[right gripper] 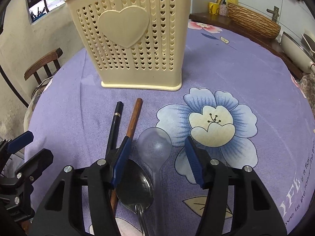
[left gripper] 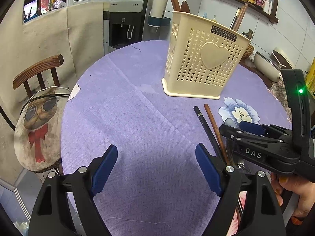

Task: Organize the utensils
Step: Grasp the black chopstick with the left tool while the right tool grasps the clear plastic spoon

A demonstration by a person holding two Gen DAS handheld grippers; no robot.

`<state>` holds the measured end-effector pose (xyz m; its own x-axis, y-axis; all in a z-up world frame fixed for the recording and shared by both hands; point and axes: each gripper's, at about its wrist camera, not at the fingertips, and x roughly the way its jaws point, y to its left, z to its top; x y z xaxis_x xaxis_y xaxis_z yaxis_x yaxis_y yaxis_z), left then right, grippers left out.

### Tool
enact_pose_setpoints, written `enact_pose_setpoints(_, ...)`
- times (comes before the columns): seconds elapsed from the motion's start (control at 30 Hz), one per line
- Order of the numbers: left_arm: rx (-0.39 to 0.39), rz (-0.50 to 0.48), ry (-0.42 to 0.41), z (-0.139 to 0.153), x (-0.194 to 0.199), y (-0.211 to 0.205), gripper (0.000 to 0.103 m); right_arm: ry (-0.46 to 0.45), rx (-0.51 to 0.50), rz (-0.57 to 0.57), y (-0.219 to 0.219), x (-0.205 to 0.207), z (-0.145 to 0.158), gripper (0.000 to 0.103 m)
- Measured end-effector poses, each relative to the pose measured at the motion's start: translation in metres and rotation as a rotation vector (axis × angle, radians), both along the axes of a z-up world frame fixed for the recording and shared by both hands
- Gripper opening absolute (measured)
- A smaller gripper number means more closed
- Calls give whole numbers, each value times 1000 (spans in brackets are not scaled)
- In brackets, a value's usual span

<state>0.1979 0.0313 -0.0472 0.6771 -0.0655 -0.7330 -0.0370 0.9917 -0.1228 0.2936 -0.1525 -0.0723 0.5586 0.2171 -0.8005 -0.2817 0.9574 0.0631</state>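
Note:
A cream perforated utensil holder [left gripper: 204, 59] [right gripper: 133, 39] with a heart on its front stands upright on the purple flowered tablecloth [left gripper: 126, 118]. Wooden utensils poke out of its top. In front of it lie a black chopstick [right gripper: 116, 122], a brown chopstick [right gripper: 134, 116], a clear plastic spoon [right gripper: 155, 145] and a metal spoon [right gripper: 135, 192]. My right gripper [right gripper: 157, 140] is open low over them; its jaws straddle the clear spoon's bowl and the pads do not press on it. My left gripper [left gripper: 156, 169] is open over bare cloth, left of the chopsticks [left gripper: 208, 125], with nothing between its fingers.
A wooden chair [left gripper: 37, 72] with a cat-print cushion [left gripper: 39, 125] stands at the table's left edge. A water dispenser [left gripper: 126, 25] is behind. A woven basket [right gripper: 254, 23] and a white pot [right gripper: 295, 47] sit at the far right. A hand [left gripper: 291, 192] holds the right gripper.

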Motion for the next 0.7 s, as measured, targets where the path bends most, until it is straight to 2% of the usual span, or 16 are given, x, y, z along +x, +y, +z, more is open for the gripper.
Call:
enact_pose_setpoints(0.03, 1, -1, 0, 0, 0, 0, 79, -1, -3, -1, 0, 0, 0, 56)
enact_pose_setpoints(0.13, -3, 1, 0, 0, 0, 0, 79, 5, -24, 2, 1, 1, -3, 43)
enact_pose_setpoints(0.23, -6, 3, -1, 1, 0, 0, 79, 1, -25, 1, -1, 2, -2, 38)
enact_pose_setpoints(0.57, -20, -28, 7, 2, 8, -10, 79, -4, -35, -23, -32, 1, -2, 37)
enact_pose_setpoints(0.63, -30, -44, 16, 2, 14, -14, 74, -1, -20, -41, -43, 1, -2, 37)
enact_pose_setpoints(0.7, -50, -68, 36, 1, 23, -21, 65, 3, -3, -61, -53, 1, -2, 37)
